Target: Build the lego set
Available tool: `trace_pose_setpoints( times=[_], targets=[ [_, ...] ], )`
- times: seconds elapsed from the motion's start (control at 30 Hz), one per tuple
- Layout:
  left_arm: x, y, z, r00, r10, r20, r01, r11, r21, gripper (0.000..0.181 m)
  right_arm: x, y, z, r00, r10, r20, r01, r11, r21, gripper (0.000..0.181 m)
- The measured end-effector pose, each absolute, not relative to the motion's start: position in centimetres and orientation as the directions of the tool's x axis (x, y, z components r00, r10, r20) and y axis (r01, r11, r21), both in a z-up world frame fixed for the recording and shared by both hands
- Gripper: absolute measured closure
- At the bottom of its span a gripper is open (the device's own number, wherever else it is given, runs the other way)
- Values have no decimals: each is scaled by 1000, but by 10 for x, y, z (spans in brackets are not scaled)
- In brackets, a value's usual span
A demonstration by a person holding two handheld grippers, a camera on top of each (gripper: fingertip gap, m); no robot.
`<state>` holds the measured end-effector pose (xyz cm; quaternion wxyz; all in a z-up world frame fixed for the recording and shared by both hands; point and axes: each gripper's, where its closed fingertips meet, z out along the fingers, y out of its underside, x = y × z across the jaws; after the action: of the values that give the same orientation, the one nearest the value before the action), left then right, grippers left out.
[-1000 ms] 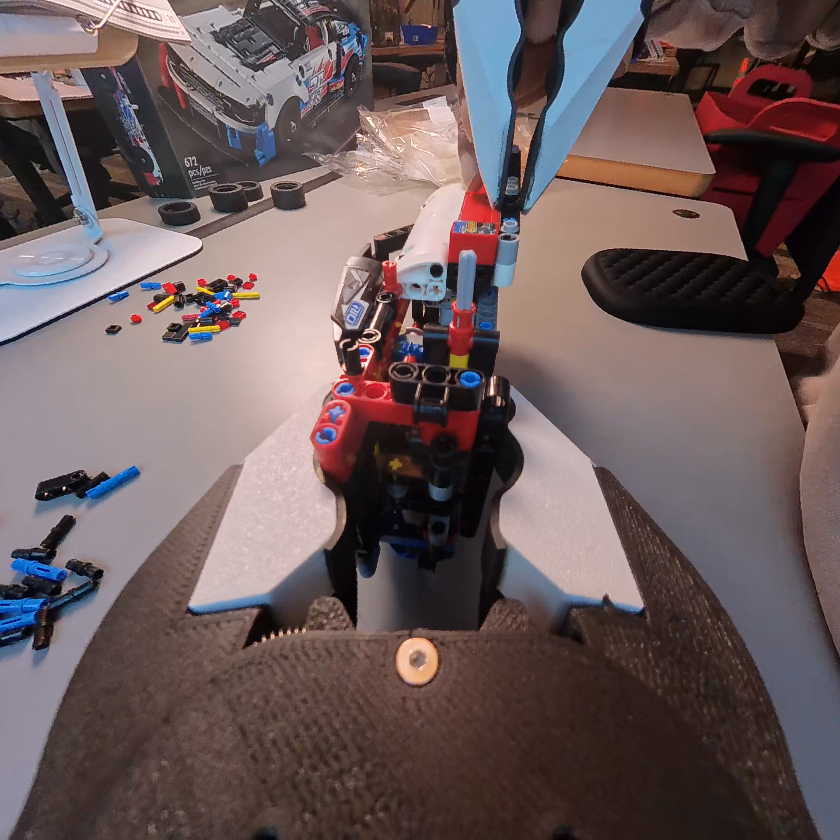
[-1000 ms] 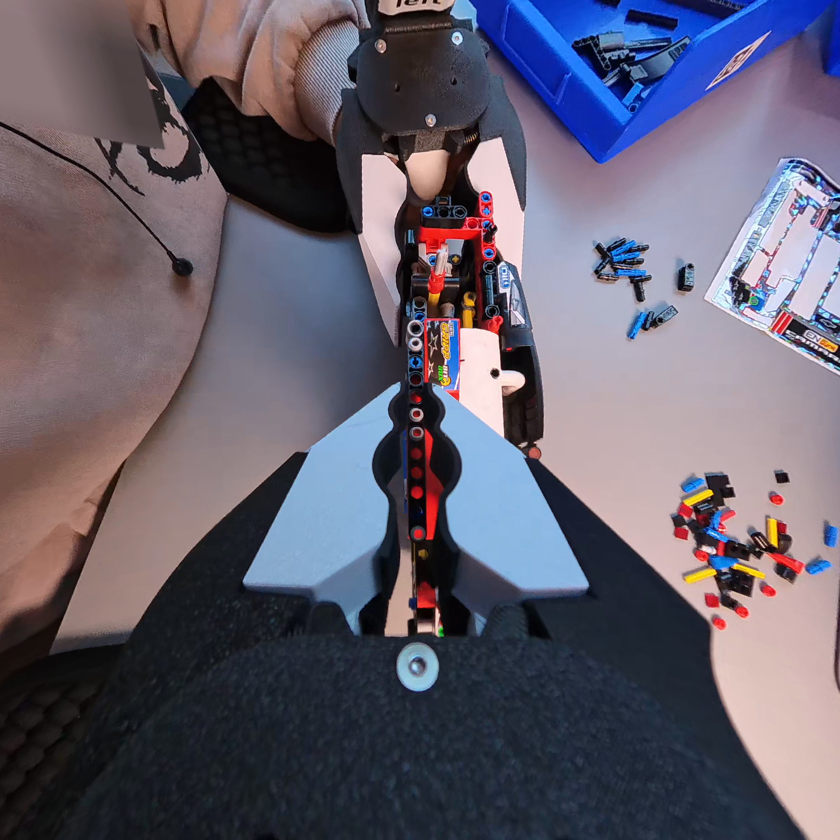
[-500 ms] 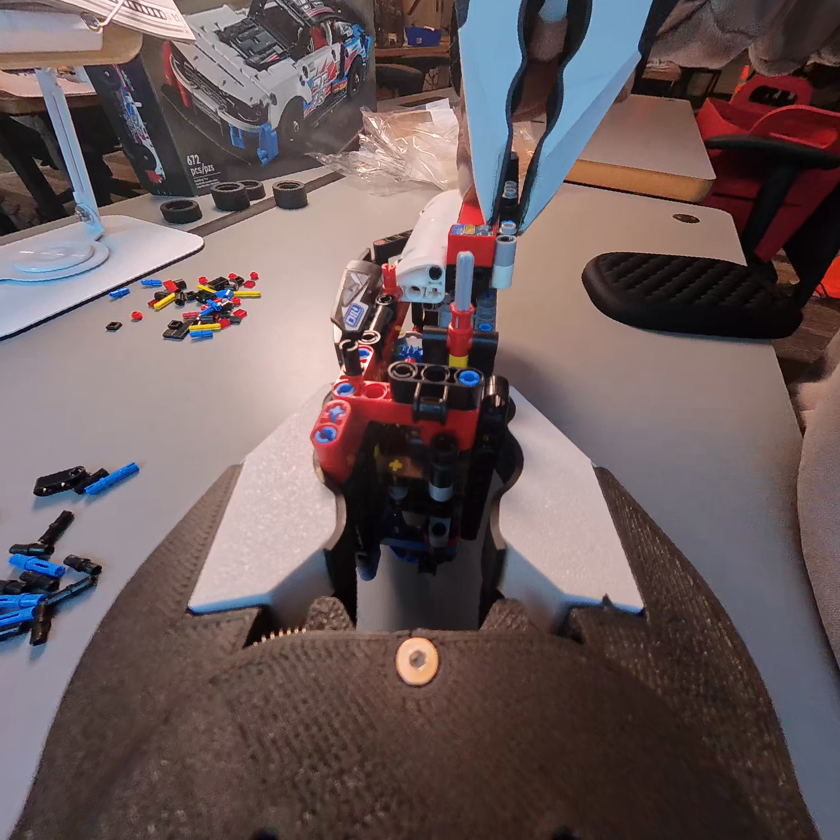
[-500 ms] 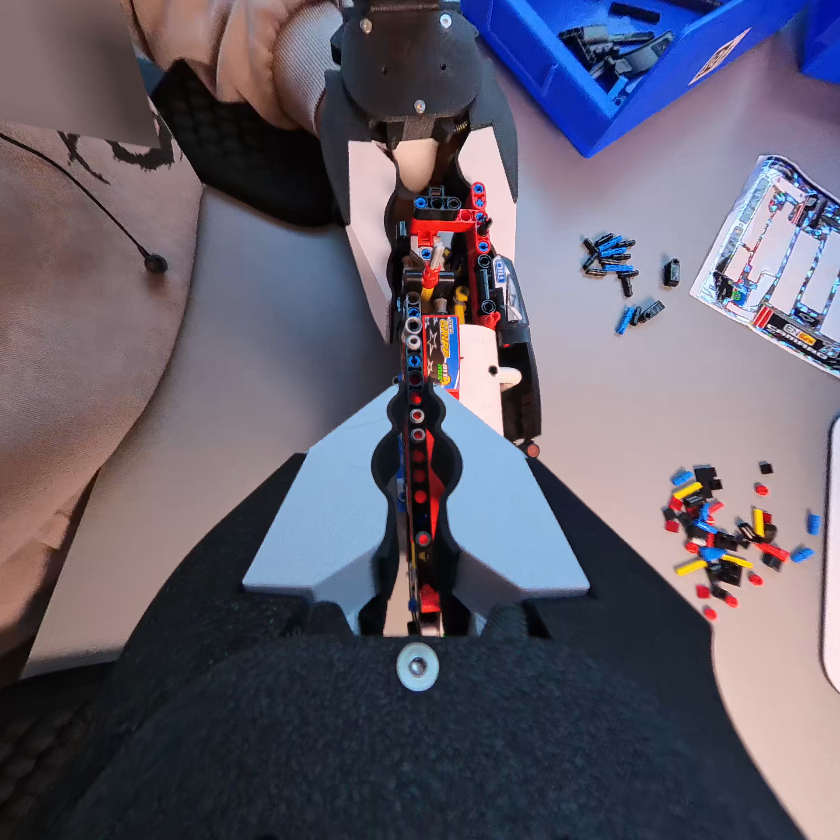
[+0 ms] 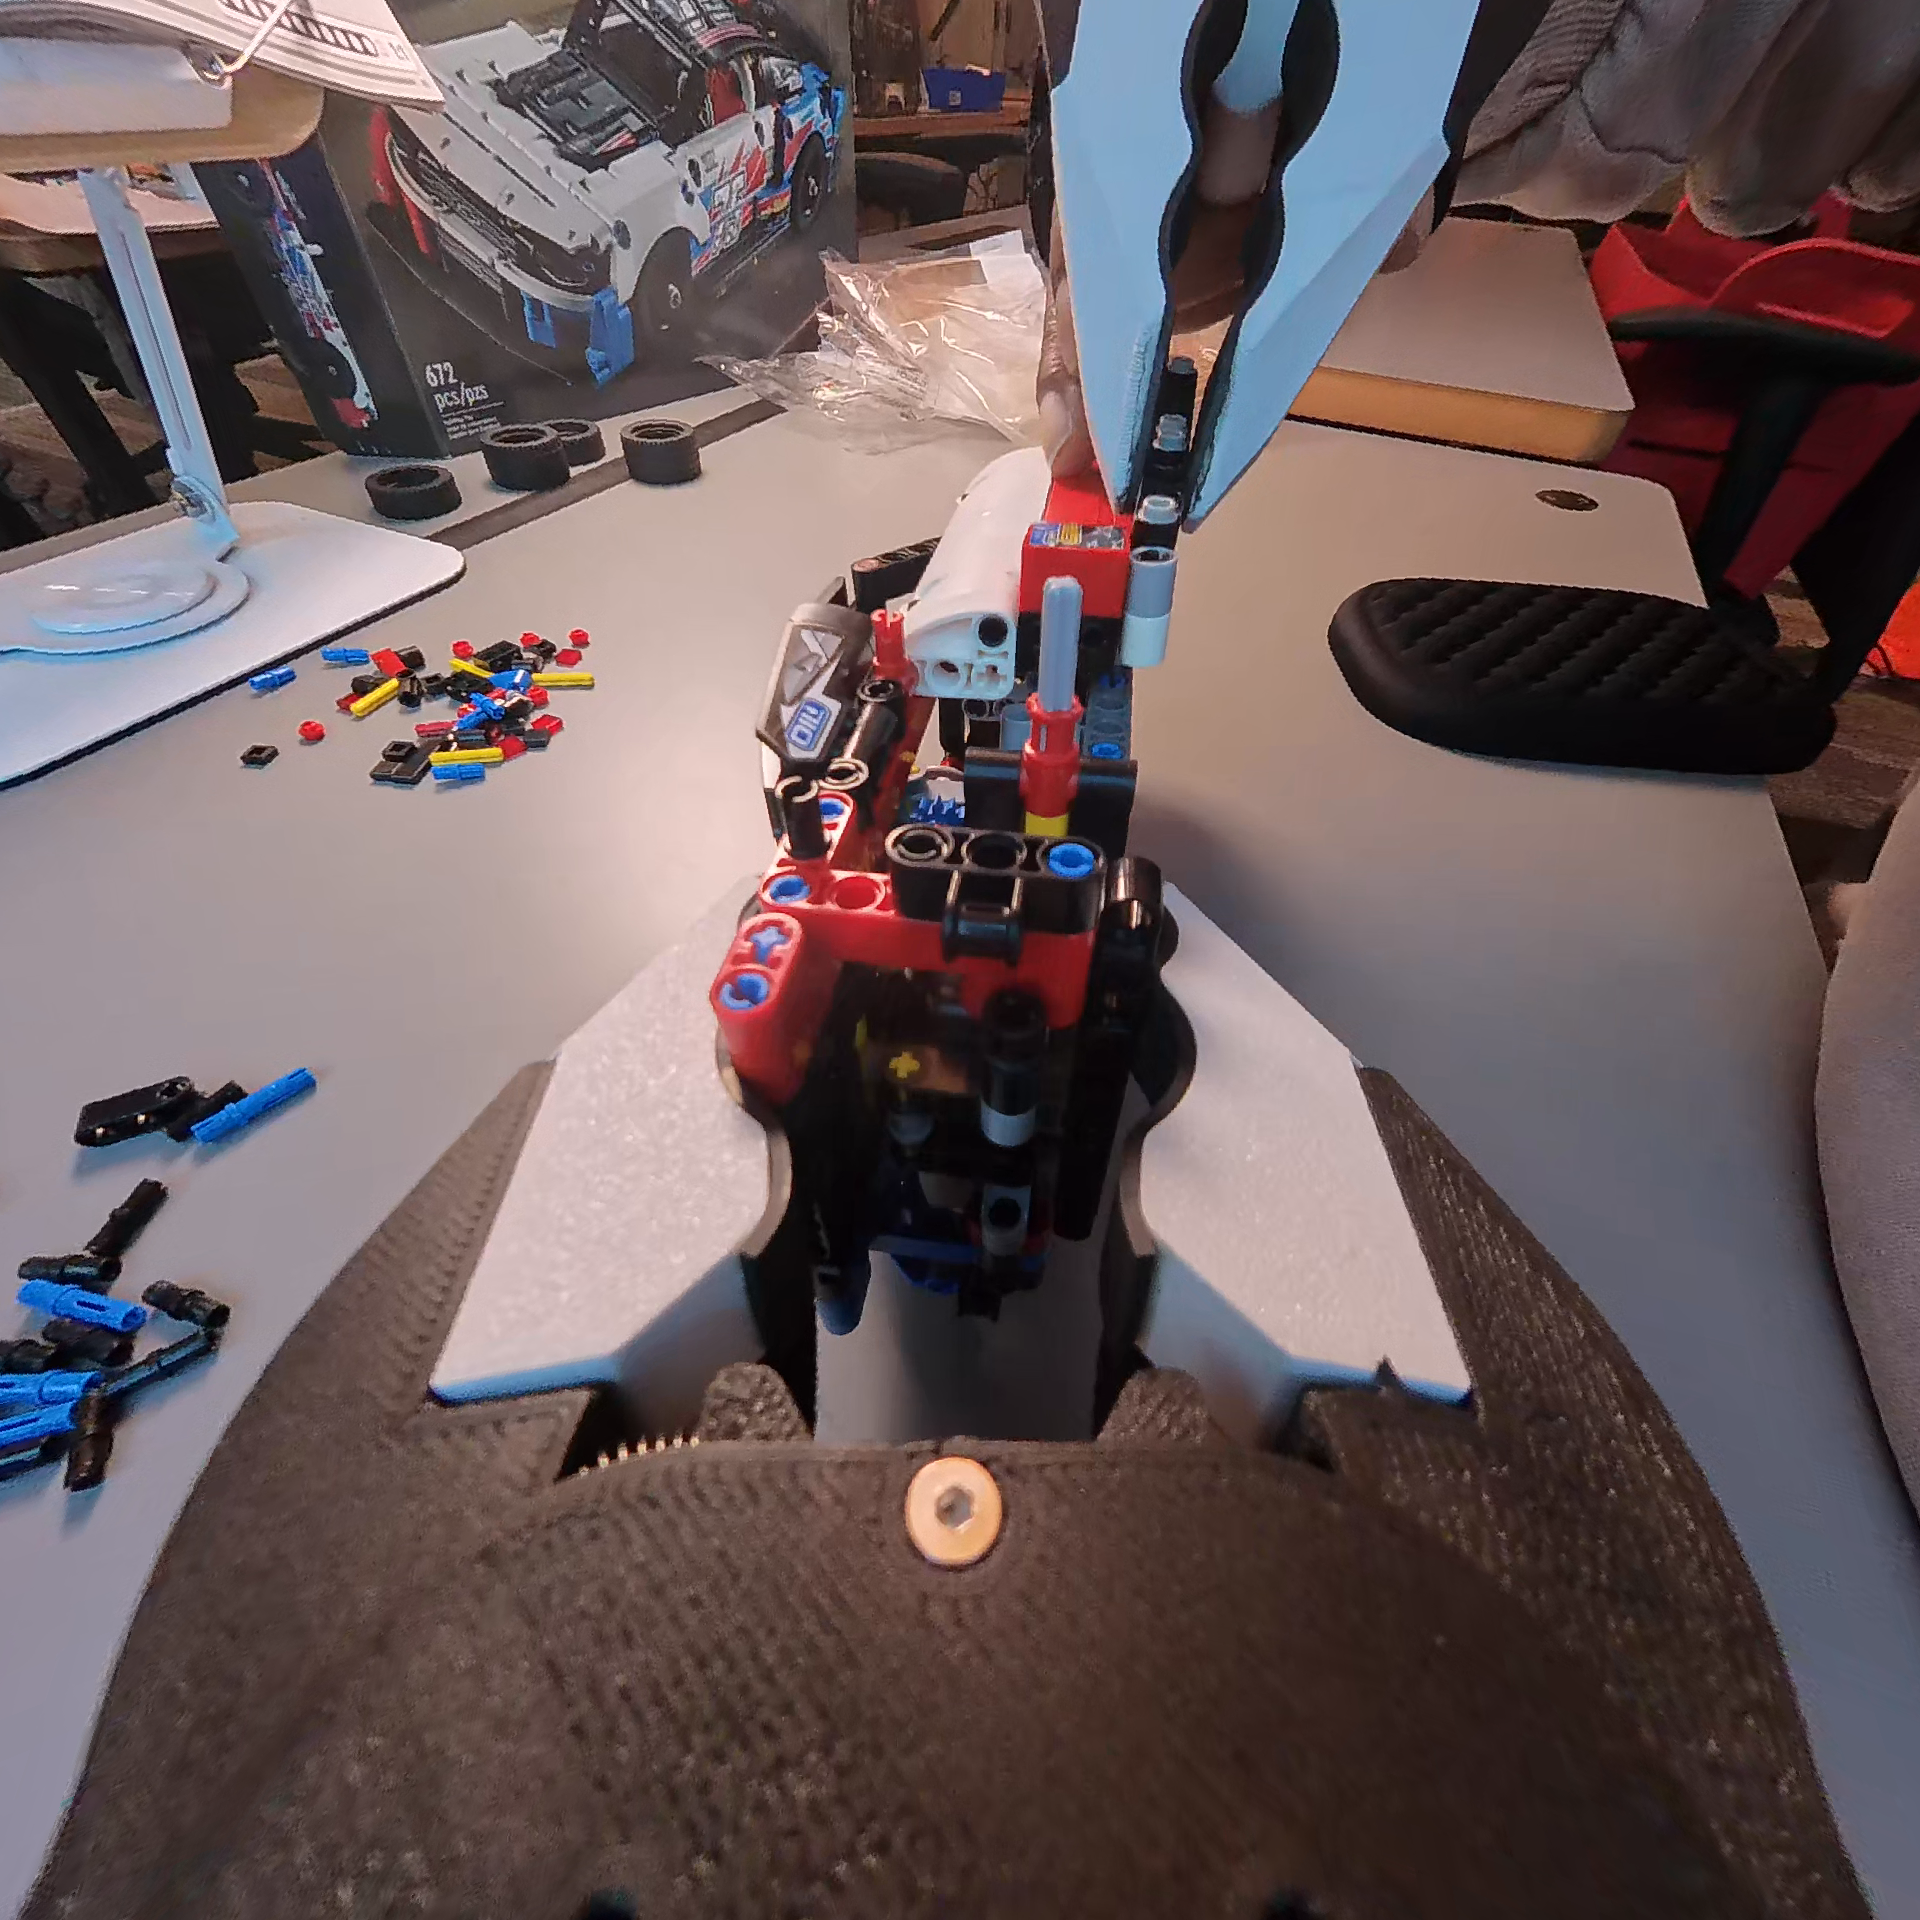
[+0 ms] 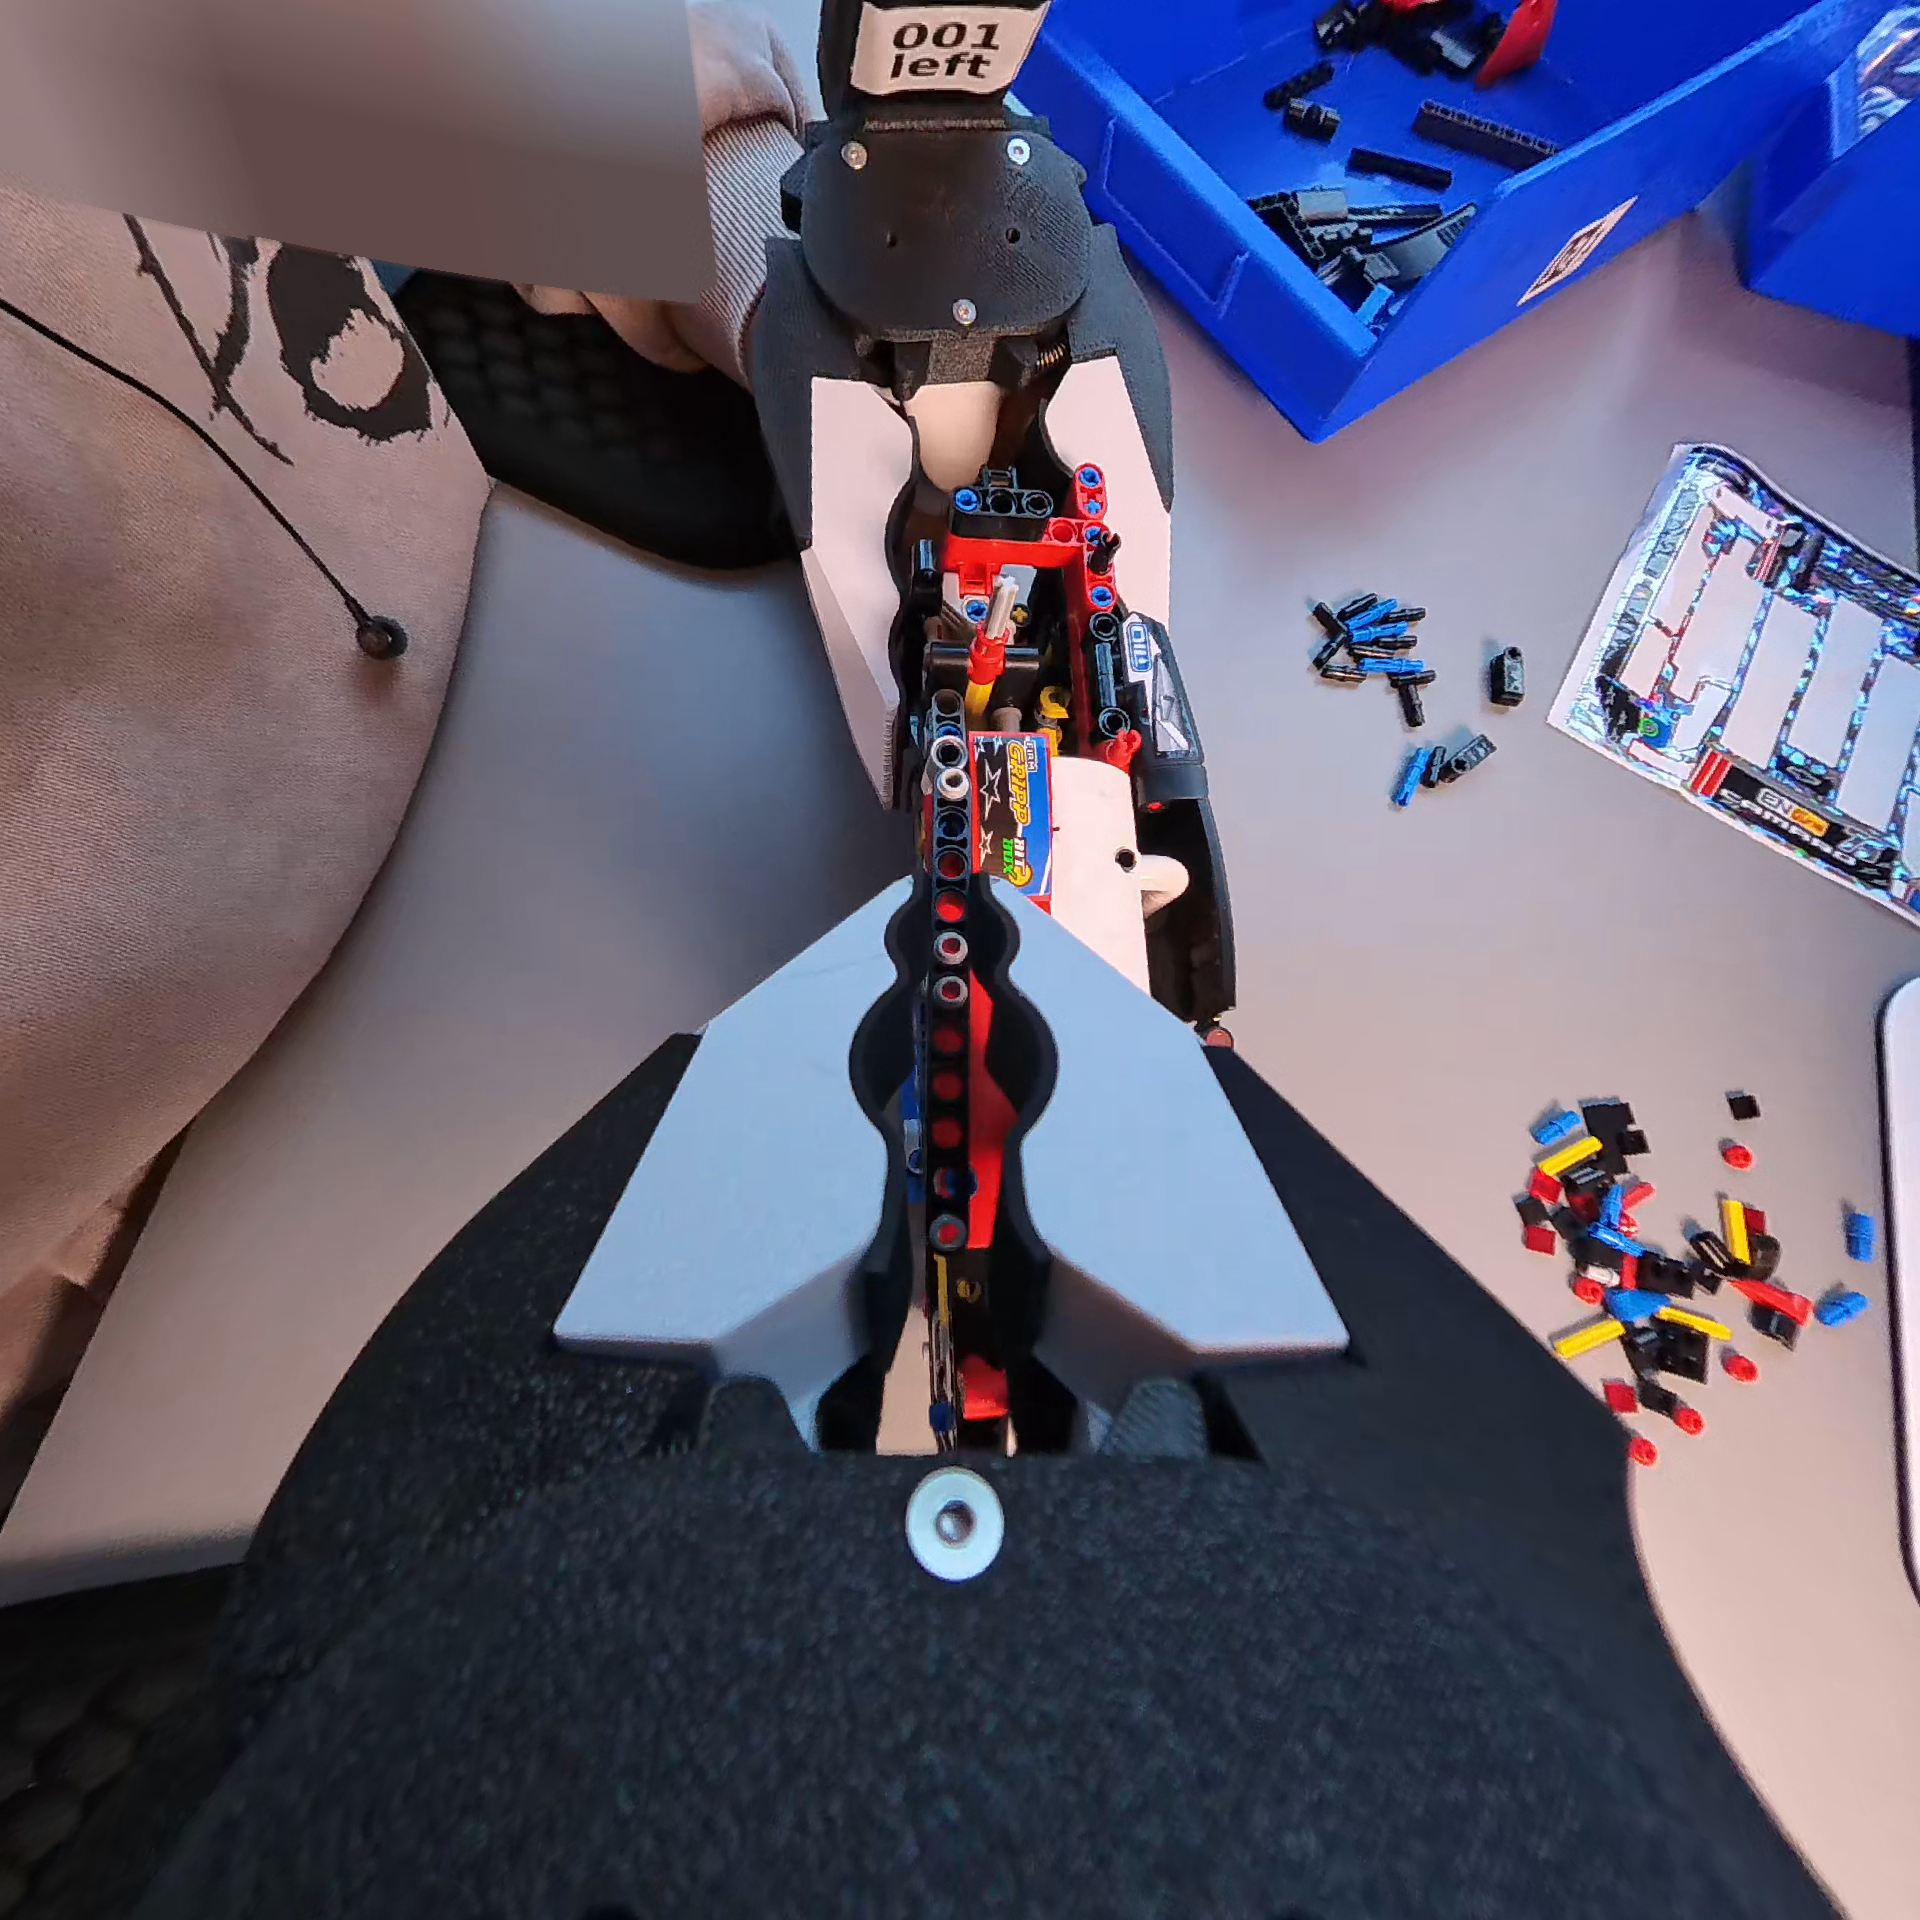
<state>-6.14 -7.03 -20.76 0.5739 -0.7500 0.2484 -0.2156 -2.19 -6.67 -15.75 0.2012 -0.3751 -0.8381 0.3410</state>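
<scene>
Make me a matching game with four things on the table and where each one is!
Things:
1. black tyres
2. blue tray
3. long black beam
4. half-built car

Places:
A. pinched between the right gripper's fingers
B. clamped in the left gripper
C. lined up in front of the set's box
D. holding loose dark pieces, at the top of the right wrist view

Pairs: 1-C, 2-D, 3-A, 4-B

Even indoor light, sharp focus, fisheye-warped edges, soft shadows.
</scene>
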Motion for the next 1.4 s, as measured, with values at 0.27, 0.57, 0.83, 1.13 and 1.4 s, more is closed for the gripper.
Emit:
trace_pose_setpoints(
  times=[0.27, 0.57, 0.83, 1.13, 1.4],
  targets=[
    [-61, -71, -207, 781, -624, 42, -122, -217, -969, 115, -14, -58, -139, -646, 760, 66, 498, 486, -718, 161],
    [-61, -71, -207, 781, -624, 33, -130, -215, -968, 115, 21, -39, -151, -687, 708, 163, 566, 662, -491, 168],
    [-60, -73, -207, 776, -630, 20, -143, -206, -968, 115, 17, -35, -156, -695, 702, 156, 575, 674, -464, 177],
    [-60, -73, -207, 774, -633, 22, -140, -205, -969, 115, 17, -36, -157, -709, 693, 129, 546, 656, -522, 177],
    [-59, -72, -207, 776, -630, 12, -152, -206, -967, 115, 22, -39, -159, -696, 709, 113, 561, 635, -531, 177]
  ],
)
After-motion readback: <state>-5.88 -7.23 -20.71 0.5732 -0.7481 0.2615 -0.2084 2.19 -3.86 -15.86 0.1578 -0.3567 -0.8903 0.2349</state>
